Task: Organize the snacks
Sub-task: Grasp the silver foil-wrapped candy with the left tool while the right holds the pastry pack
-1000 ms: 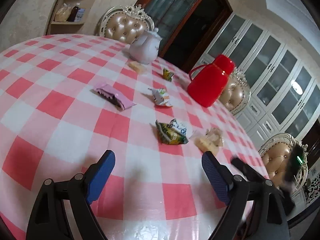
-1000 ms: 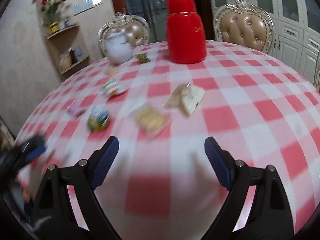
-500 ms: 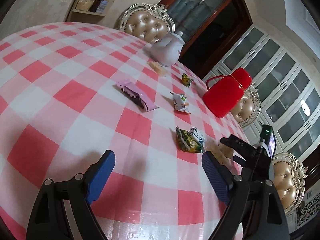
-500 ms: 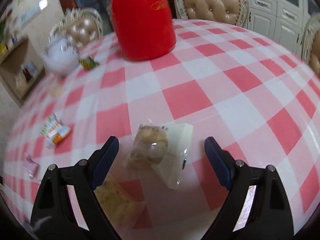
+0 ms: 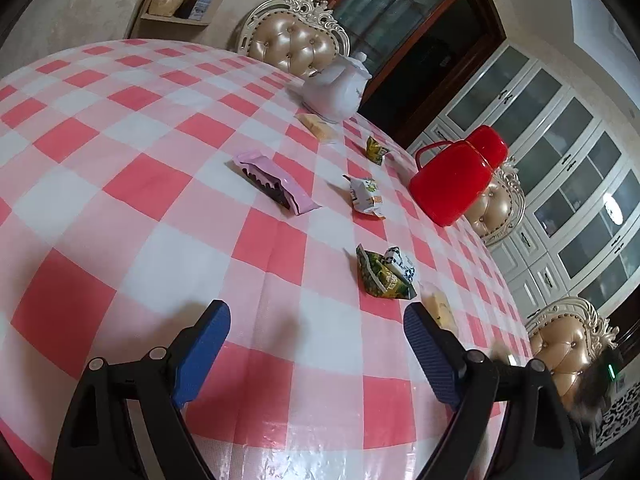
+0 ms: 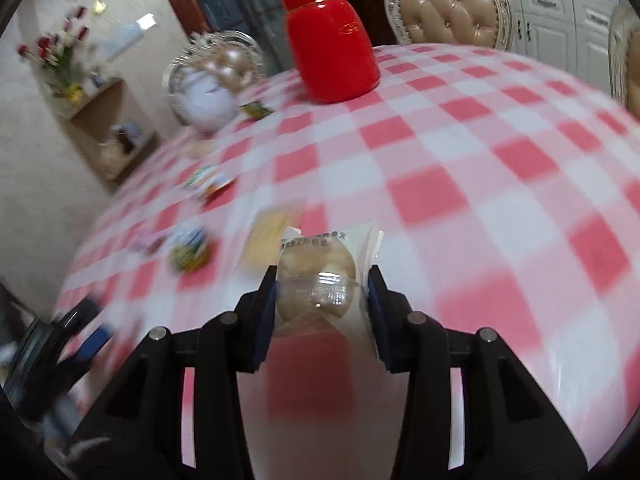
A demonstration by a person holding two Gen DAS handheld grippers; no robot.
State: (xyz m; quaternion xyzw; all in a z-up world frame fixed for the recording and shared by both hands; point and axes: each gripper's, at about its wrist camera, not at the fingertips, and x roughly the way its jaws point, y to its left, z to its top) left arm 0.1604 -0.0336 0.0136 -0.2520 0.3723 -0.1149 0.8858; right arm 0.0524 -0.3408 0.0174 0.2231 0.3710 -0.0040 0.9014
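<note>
My right gripper (image 6: 322,292) has its jaws closing, and its pads press both sides of a clear-wrapped round bun (image 6: 316,268) held above the checked cloth. Behind it lie a yellow cake packet (image 6: 266,236) and a green snack bag (image 6: 188,248), both blurred. My left gripper (image 5: 316,316) hovers open over the cloth with nothing between its fingers. Ahead of it lie the green snack bag (image 5: 386,274), a yellow cake packet (image 5: 440,308) by the right fingertip, a pink wrapper (image 5: 276,188), a white-and-orange packet (image 5: 366,196), a small green packet (image 5: 376,150) and another yellow packet (image 5: 318,125).
A red thermos jug (image 5: 452,184) (image 6: 332,48) and a white teapot (image 5: 336,92) (image 6: 206,100) stand at the far side of the round table (image 5: 100,184). Padded chairs ring the table. Cabinets line the right wall, and a corner shelf holds jars.
The right gripper reached the wrapped bun, shut on it from wide open and drew it off the cloth. The left gripper stayed open, rolling slightly.
</note>
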